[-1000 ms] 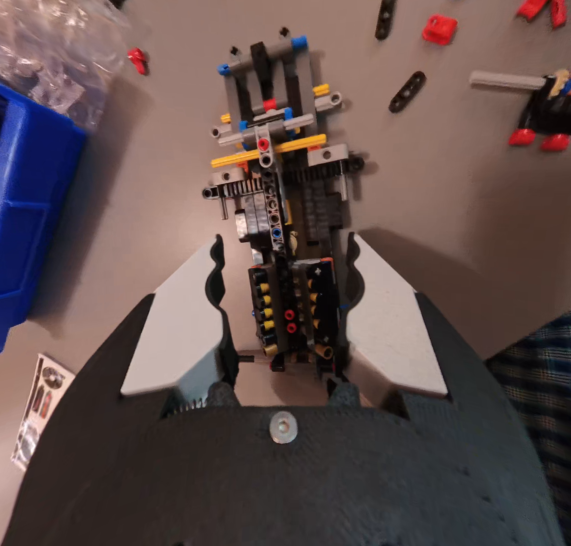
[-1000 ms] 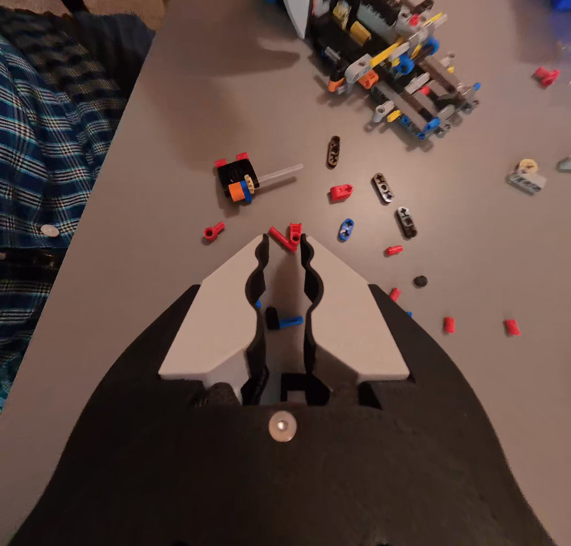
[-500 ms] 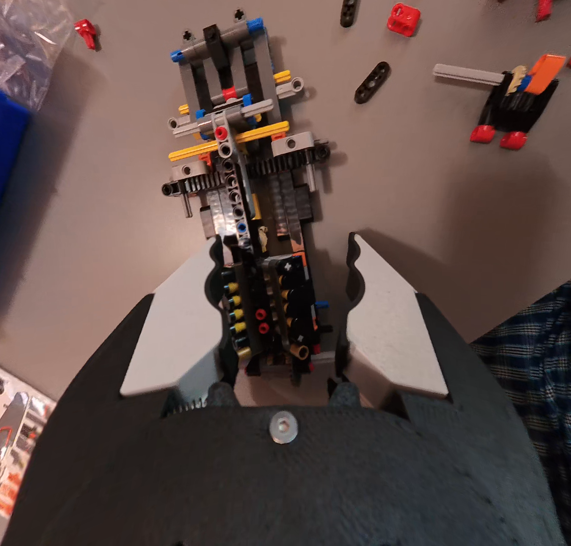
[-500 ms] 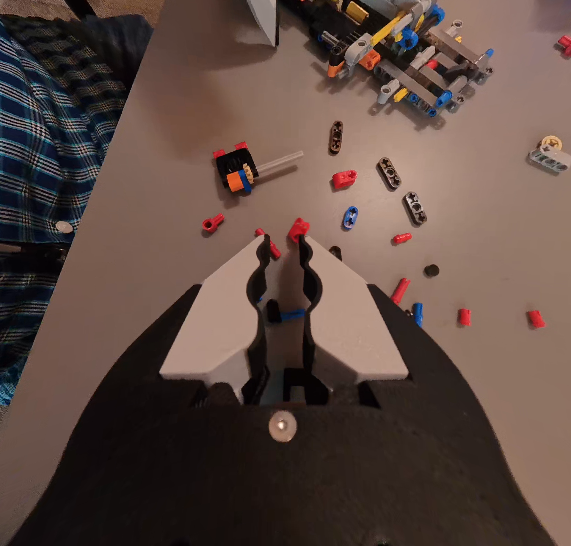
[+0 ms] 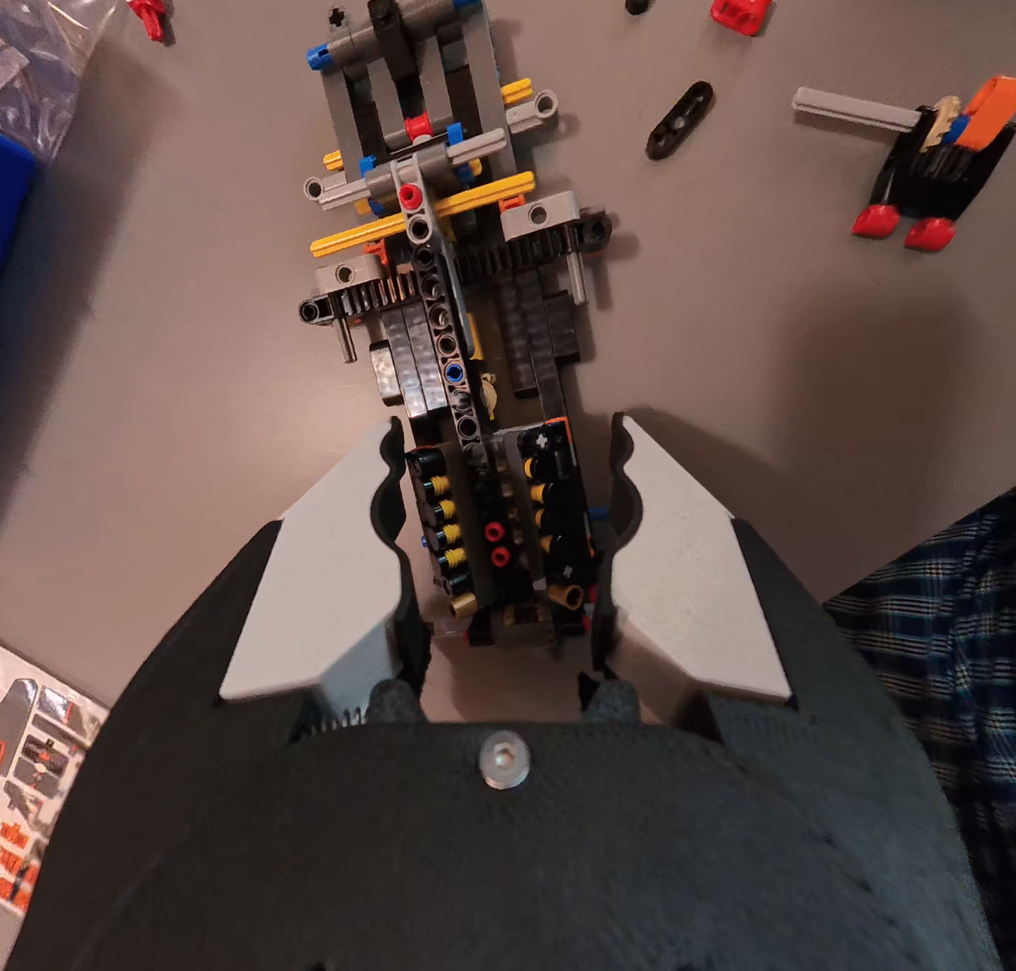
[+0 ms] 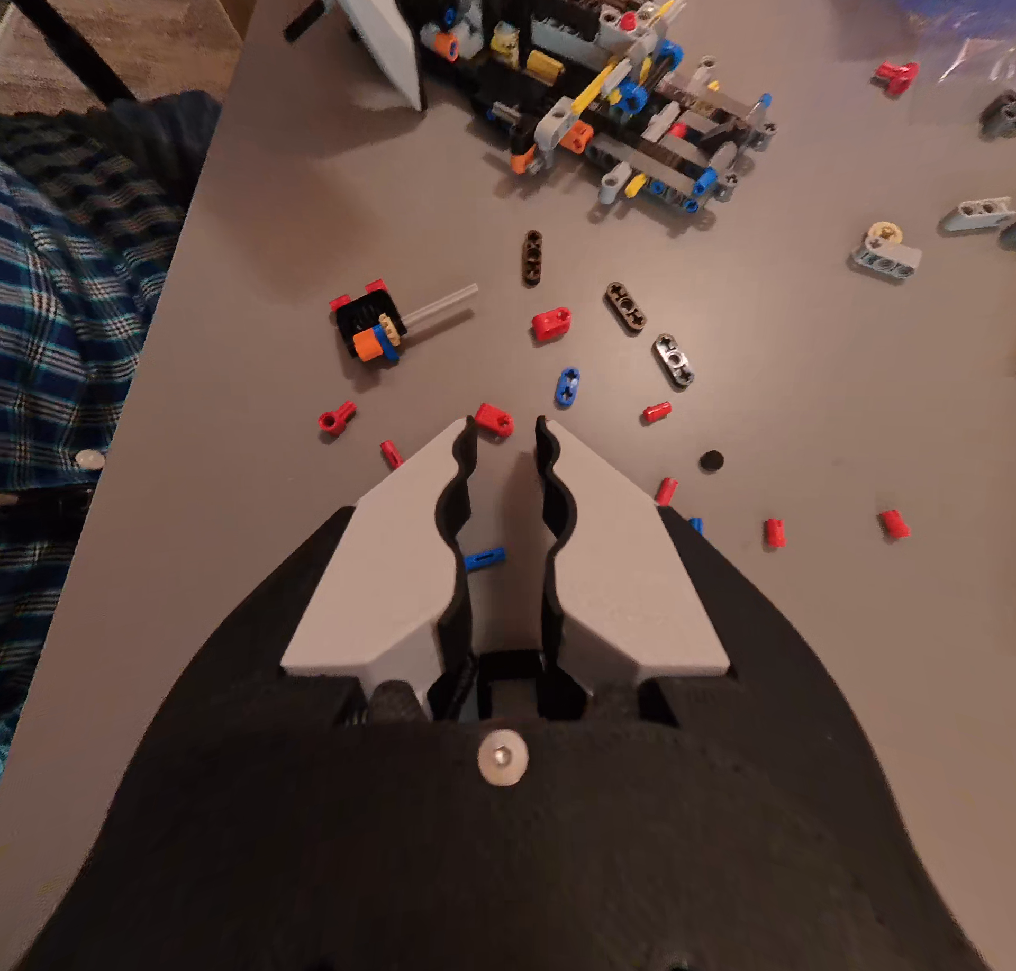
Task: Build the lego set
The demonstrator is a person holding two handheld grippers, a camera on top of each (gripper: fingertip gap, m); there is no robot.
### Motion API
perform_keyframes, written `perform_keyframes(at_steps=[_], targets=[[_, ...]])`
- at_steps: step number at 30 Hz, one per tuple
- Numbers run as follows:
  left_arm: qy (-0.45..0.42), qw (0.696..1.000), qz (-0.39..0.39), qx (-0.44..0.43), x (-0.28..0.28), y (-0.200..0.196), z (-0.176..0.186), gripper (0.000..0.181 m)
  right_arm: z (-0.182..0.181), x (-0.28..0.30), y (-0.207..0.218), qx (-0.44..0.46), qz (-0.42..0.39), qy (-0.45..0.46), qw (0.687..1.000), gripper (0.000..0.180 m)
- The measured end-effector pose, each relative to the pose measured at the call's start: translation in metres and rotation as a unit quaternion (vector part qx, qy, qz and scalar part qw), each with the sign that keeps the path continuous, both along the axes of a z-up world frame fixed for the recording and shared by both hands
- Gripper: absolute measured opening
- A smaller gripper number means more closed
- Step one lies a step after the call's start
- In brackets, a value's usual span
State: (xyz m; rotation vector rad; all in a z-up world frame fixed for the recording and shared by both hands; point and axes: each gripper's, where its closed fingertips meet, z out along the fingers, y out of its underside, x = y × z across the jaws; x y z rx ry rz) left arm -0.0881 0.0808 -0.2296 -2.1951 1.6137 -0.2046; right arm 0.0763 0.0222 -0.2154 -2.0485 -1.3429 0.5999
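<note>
The long Lego chassis (image 5: pixel 440 263), black and grey with yellow axles and blue pins, lies flat on the grey table. My left gripper (image 5: pixel 506 430) is open and straddles its near end, with the fingers close on both sides. In the right wrist view the chassis (image 6: pixel 621 103) lies far ahead with a left finger (image 6: pixel 379 26) beside it. My right gripper (image 6: pixel 506 423) is open by a narrow gap and low over the table. A red connector (image 6: pixel 495 419) lies at its left fingertip. A blue pin (image 6: pixel 485 557) shows in the gap, clear of the right finger.
A small black sub-assembly (image 6: pixel 371 326) with an orange part and a grey axle lies left of centre. Loose black liftarms (image 6: pixel 624 307) and red pins (image 6: pixel 775 532) are scattered ahead. A blue bin (image 5: pixel 11 191), plastic bag (image 5: pixel 44 37), printed sheet (image 5: pixel 38 752) and a person's plaid shirt (image 6: pixel 55 340) border the table. The left gripper's tips are roughly 20 cm from the right gripper's. The left gripper is farther from the blue pin (image 6: pixel 485 557), some 20 cm, than the right, some 5 cm.
The left gripper came closer over the chassis, which now sits centred between its fingers. The right gripper shifted over the table, so the red connector now lies at its left fingertip.
</note>
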Motion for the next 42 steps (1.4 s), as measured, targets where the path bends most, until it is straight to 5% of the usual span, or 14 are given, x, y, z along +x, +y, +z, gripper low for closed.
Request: perform_keyframes(at_steps=[5,16,21,26,42], targets=[[-0.022,1.000,0.003,-0.017,0.010,-0.012,0.001,0.075,0.005,-0.010,0.009,0.002,-0.019,0.003,1.000,0.023],[-0.066,0.998,0.002,0.012,0.019,-0.017,0.016,0.083,-0.001,-0.053,-0.033,-0.046,0.071,0.016,0.996,0.035],[-0.160,0.985,-0.046,0.049,0.065,-0.047,0.054,0.069,-0.011,-0.060,-0.035,-0.050,0.075,-0.002,0.996,0.031],[-0.127,0.986,-0.105,0.019,0.093,-0.092,0.027,0.064,-0.011,-0.059,-0.036,-0.054,0.075,0.010,0.996,0.027],[-0.104,0.989,-0.093,0.048,0.108,-0.094,0.000,0.025,-0.002,-0.058,-0.036,-0.027,0.089,0.033,0.995,0.020]])
